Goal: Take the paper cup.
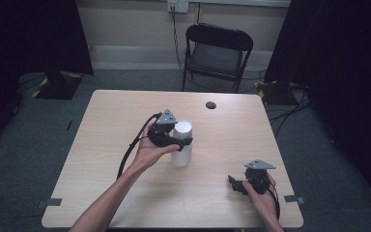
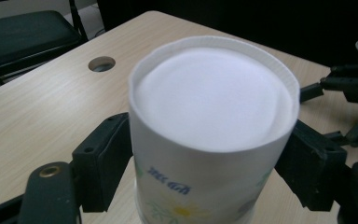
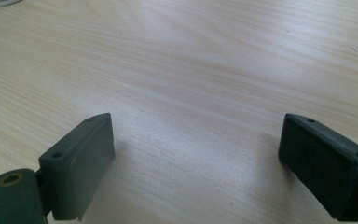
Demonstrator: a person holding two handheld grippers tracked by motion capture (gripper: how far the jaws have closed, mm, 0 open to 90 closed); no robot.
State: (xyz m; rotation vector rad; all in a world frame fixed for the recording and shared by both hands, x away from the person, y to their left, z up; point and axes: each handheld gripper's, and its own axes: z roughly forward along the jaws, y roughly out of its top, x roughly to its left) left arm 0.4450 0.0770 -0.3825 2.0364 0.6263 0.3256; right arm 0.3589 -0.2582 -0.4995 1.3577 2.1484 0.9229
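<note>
White paper cup with a flower print stands inverted mid-worktop, pinched by my left tongs. My right tongs gape over bare wood; their camera misses the cup.

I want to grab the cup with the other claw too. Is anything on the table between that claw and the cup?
No, nothing visible. Between the right gripper and the white paper cup lies bare wooden table. The left gripper already has its fingers against the cup's sides.
</note>
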